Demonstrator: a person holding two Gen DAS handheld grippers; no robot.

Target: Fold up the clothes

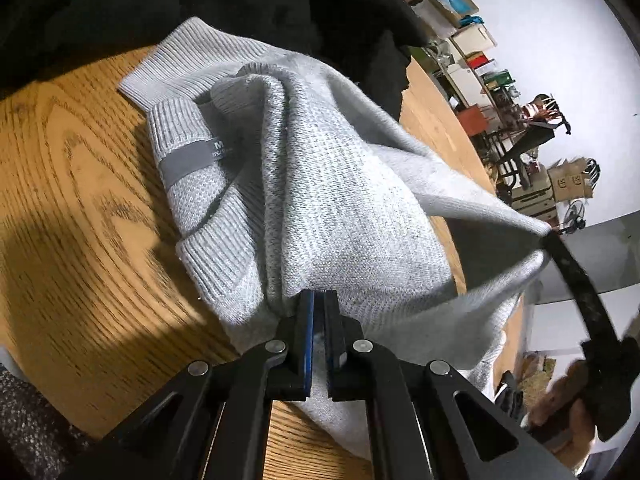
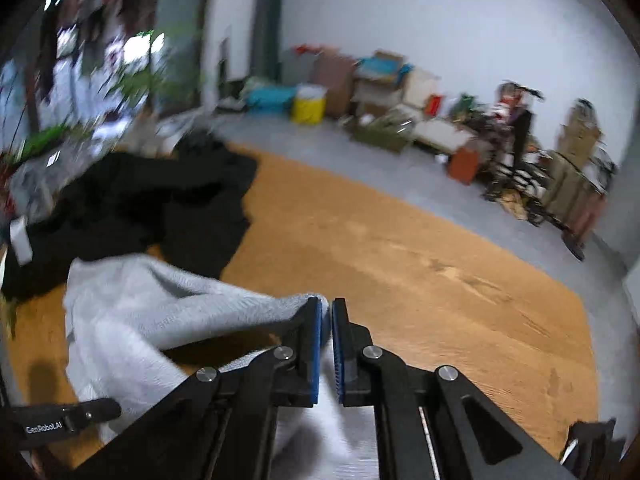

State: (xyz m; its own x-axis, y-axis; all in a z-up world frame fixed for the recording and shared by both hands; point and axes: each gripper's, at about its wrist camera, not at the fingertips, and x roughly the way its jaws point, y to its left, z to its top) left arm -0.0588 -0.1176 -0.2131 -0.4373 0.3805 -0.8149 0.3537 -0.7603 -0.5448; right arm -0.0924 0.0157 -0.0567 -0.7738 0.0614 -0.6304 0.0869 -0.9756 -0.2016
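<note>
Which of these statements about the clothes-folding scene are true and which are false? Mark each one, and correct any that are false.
1. The left gripper is clamped on the grey knit sweater. True.
2. The right gripper is open and holds nothing. False: its fingers are closed on the sweater's fabric.
3. A black garment lies on the wooden table beyond the sweater. True.
4. The sweater lies flat and neatly folded. False: it is bunched and partly lifted, stretched between the two grippers.
5. The sweater's neck label is visible in the left wrist view. True.
</note>
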